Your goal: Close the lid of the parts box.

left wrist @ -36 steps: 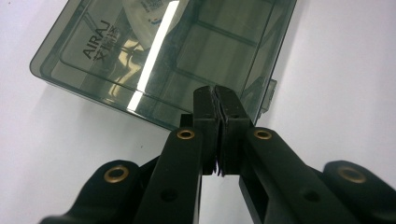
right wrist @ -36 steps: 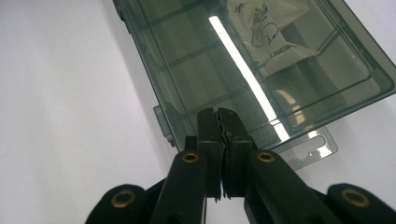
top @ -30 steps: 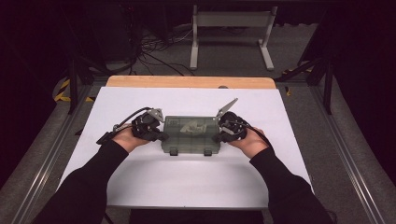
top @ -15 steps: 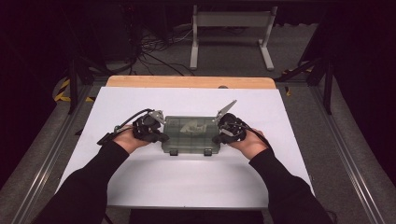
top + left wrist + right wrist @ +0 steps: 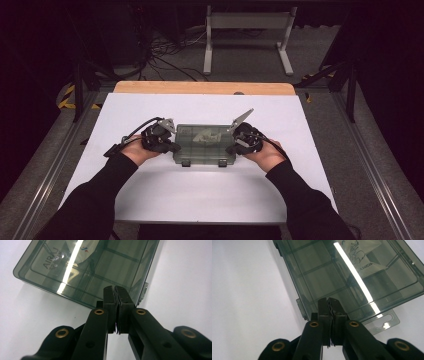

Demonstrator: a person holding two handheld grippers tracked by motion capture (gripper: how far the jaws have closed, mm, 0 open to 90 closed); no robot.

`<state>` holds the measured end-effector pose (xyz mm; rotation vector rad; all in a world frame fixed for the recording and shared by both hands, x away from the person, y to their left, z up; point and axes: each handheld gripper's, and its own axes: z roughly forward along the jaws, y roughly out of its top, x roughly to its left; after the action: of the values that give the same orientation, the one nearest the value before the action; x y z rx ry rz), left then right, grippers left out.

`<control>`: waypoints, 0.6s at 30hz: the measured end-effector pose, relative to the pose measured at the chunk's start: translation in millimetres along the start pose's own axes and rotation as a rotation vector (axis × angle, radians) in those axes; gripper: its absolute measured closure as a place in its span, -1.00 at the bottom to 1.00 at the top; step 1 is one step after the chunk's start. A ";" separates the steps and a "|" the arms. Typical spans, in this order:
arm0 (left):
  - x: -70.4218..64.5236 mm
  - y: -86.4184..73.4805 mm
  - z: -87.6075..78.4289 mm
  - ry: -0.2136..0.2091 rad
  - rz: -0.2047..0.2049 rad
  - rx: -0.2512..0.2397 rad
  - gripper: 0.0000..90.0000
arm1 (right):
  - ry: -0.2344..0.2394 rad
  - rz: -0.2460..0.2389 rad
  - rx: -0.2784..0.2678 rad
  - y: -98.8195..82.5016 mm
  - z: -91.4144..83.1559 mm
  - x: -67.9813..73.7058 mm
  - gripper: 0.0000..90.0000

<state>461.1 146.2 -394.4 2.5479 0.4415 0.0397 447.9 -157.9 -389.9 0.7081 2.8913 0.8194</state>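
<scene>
My left hand-held gripper (image 5: 167,142), jaws pressed together, meets the left end of the smoky compartment box (image 5: 202,142) lying mid-bench (image 5: 150,190), while my right hand-held gripper (image 5: 234,146), jaws likewise together, meets its right end.

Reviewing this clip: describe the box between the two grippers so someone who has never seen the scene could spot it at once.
On the white table surface, look midway between the left gripper and the right gripper, both with jaws closed. There lies a flat, rectangular, smoky translucent plastic organiser box with its lid closed. Inner dividers, a white printed packet inside and two small latches on its near edge set it apart.
</scene>
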 end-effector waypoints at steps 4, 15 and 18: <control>0.8 -2.3 -0.4 -0.009 -0.005 -0.018 0.90 | -0.005 0.002 -0.008 0.2 -0.6 -0.2 0.91; -7.5 -3.6 -13.1 0.021 0.004 -0.083 0.75 | -0.036 -0.012 -0.078 1.3 -10.0 3.3 0.77; -11.9 -5.4 -18.2 0.035 0.007 -0.117 0.68 | -0.039 -0.021 -0.104 1.2 -13.7 6.3 0.69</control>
<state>446.0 156.1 -381.1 2.4371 0.4307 0.1104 440.4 -160.8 -377.1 0.6746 2.7933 0.9341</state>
